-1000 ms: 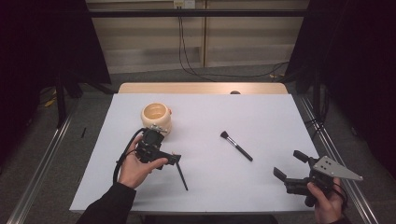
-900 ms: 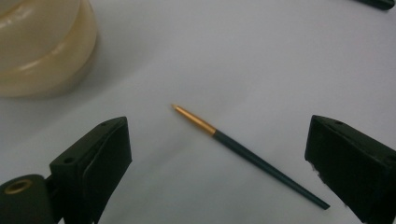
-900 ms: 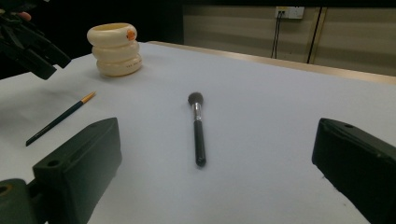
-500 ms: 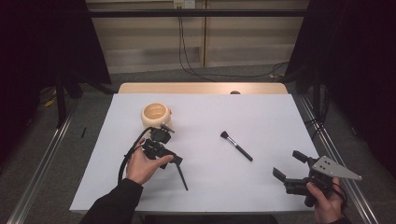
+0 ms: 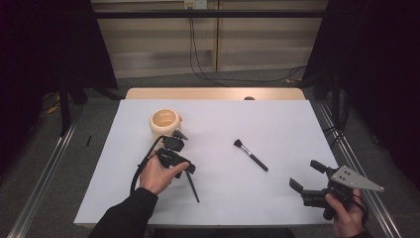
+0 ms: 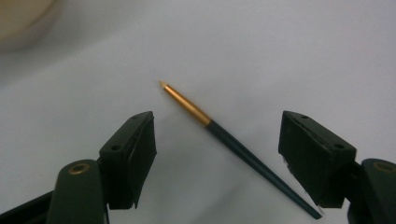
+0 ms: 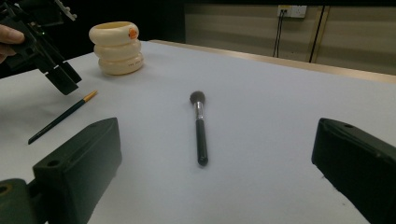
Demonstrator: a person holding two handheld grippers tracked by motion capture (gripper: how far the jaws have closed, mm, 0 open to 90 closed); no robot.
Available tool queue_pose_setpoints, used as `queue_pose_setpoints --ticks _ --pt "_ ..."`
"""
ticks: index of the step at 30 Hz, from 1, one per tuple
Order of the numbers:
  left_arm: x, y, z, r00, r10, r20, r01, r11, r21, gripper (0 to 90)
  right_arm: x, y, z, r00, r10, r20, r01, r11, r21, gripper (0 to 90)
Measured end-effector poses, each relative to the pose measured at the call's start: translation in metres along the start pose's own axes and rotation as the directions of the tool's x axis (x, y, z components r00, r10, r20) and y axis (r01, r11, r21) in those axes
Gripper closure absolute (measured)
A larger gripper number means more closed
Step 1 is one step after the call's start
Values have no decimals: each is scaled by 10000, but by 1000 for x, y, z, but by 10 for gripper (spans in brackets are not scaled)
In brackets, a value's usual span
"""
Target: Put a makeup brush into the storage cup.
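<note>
Left gripper (image 6: 217, 158) poised over a thin brush (image 6: 233, 142) that lies flat on the white table cover (image 5: 277, 124). In the left gripper view the two black jaws stand wide apart with nothing between their pads; the brush, with its gold ferrule, pale pointed tip and dark tapering handle, runs diagonally through the gap, touching neither jaw. The wide opening appears chosen so that the jaws can straddle the slender handle before closing across it. In the high view the same gripper (image 5: 179, 148) sits in the person's left hand (image 5: 158, 173), just in front of a cream ribbed pot (image 5: 164, 123), with the thin brush (image 5: 192, 186) extending from beneath it toward the near edge of the table. The pot stands upright and open at the top, near enough to serve, by judgement, as the receptacle for the brushes. The right gripper (image 5: 309, 176), held at the near right corner, is likewise fully open and empty; it is aimed along the table at a larger make-up brush (image 7: 200, 128), black-handled with a dark bristle head, lying well apart from the pot and from the thin brush. That brush lies untouched, centred between the right gripper's jaws, which suggests it is the right hand's intended pick.
</note>
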State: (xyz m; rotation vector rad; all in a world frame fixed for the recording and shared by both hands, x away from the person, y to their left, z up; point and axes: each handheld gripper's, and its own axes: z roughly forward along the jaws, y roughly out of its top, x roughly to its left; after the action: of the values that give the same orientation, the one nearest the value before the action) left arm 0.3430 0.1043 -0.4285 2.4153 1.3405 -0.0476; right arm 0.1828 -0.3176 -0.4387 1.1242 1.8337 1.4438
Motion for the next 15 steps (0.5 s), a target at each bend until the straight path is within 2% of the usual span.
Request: queue_pose_setpoints --ticks 1,5,8,9,10,12,15 --pt "0 1 1 9998 201 1 -201 9996 173 303 0 0 0 10000 -8 -11 8 10000 17 9" --pt "-3 4 7 9999 51 -152 -45 9991 420 390 0 0 0 10000 -40 -32 40 10000 42 9" --pt "-9 5 7 9976 362 -596 -350 9992 206 426 0 0 0 10000 -34 -56 34 10000 61 10" --pt "-11 5 7 9975 237 -663 -238 9997 2 453 0 0 0 10000 -33 -37 33 10000 61 10" --pt "-11 5 5 9969 312 -729 -308 9995 62 472 0 0 0 10000 -39 -34 39 10000 71 10" --pt "-12 6 6 9981 133 -608 -120 9997 209 479 0 0 0 10000 -62 -23 62 9999 80 10" --pt "-11 7 8 9976 -158 -680 193 9985 511 493 0 0 1 9999 -90 -60 90 9999 99 10"
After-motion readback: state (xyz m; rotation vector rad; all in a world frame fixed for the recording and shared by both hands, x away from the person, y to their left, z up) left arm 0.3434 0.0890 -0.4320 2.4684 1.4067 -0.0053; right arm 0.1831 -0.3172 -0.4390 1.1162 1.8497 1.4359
